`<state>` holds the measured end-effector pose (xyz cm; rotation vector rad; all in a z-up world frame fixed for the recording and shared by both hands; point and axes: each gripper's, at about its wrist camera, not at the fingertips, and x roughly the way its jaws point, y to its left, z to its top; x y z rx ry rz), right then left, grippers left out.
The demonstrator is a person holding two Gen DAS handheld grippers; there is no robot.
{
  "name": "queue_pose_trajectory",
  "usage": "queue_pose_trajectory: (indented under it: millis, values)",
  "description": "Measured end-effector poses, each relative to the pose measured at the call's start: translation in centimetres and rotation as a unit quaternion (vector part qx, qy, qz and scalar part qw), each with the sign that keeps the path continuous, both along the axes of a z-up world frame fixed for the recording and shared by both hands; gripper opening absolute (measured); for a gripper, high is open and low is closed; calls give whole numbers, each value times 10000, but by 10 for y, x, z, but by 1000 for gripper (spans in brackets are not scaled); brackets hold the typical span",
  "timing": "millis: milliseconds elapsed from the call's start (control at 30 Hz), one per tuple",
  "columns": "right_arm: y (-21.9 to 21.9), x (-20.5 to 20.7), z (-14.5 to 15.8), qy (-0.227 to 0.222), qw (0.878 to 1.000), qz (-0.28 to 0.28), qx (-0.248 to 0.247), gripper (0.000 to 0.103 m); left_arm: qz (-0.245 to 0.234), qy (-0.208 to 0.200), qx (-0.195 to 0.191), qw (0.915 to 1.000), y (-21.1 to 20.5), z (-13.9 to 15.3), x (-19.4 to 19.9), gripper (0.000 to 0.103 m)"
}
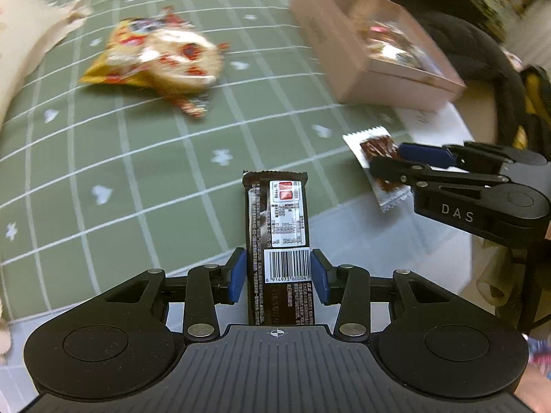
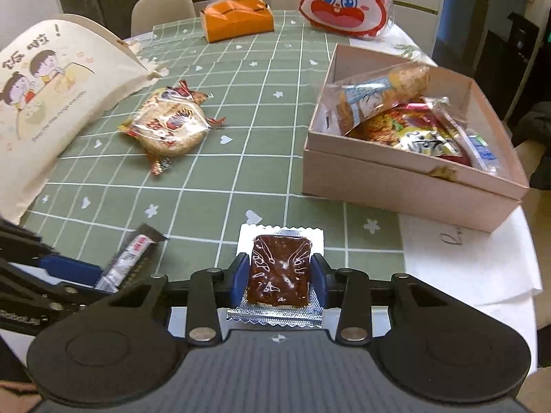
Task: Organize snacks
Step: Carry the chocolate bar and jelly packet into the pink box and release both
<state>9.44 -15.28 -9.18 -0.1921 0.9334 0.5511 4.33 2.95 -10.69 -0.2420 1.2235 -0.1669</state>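
Observation:
My left gripper [image 1: 278,275] is shut on a dark chocolate bar [image 1: 275,220], held label up above the near table edge; the bar also shows in the right wrist view [image 2: 129,258]. My right gripper [image 2: 279,278] is shut on a brown snack in a clear and silver packet [image 2: 279,268]; it shows in the left wrist view [image 1: 377,153] at the right. A pink cardboard box [image 2: 406,182] at the right holds several snacks. A pile of packets with a round cake [image 2: 172,124] lies mid-table and shows blurred in the left wrist view [image 1: 162,58].
A cream paper bag with cartoon children [image 2: 51,103] lies at the left. An orange tissue box [image 2: 237,19] and a rabbit-face bag [image 2: 344,0] stand at the far edge. The green checked tablecloth [image 2: 275,69] covers the table. Chairs stand behind it.

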Motion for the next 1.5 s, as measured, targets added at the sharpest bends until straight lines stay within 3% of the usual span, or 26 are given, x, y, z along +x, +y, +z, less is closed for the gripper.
queue_pose_trajectory:
  millis: [167,300,400,533,667,733,933,1200,1367,1500]
  values:
    - [-24,-15,27,-121,9998,-125,67,38,-690,-160,-264,9971,-23,23,4,45]
    - [-51,-22,65,-569,9979,-303,66,38,-1095,-758,-494,9899,-34,70,22,45]
    - [-73,-22,112,-1223,9907,-586,143,38,-1312,-1515,-562,9781,-38,122,42,45]
    - [-96,-17,178,-2218,9699,-930,394,38,-1190,-2475,-582,9598,-39,179,76,45]
    - [-105,-4,216,-2729,9531,-1122,672,38,-1028,-3023,-587,9458,-49,211,117,45]
    - [-107,4,226,-2857,9476,-1194,784,38,-922,-3010,-658,9469,-58,210,140,45]
    - [-121,19,213,-2793,9468,-1410,758,38,-536,-2336,-919,9665,-74,165,195,45]
    - [-152,41,175,-2303,9590,-1546,573,38,-981,-1573,-423,9818,-122,69,256,44]
    - [-166,62,155,-2026,9676,-1403,548,38,-509,-1844,-709,9790,-104,74,255,44]
    - [-165,90,133,-1636,9755,-1276,726,38,-35,-2022,-761,9764,-82,86,227,44]
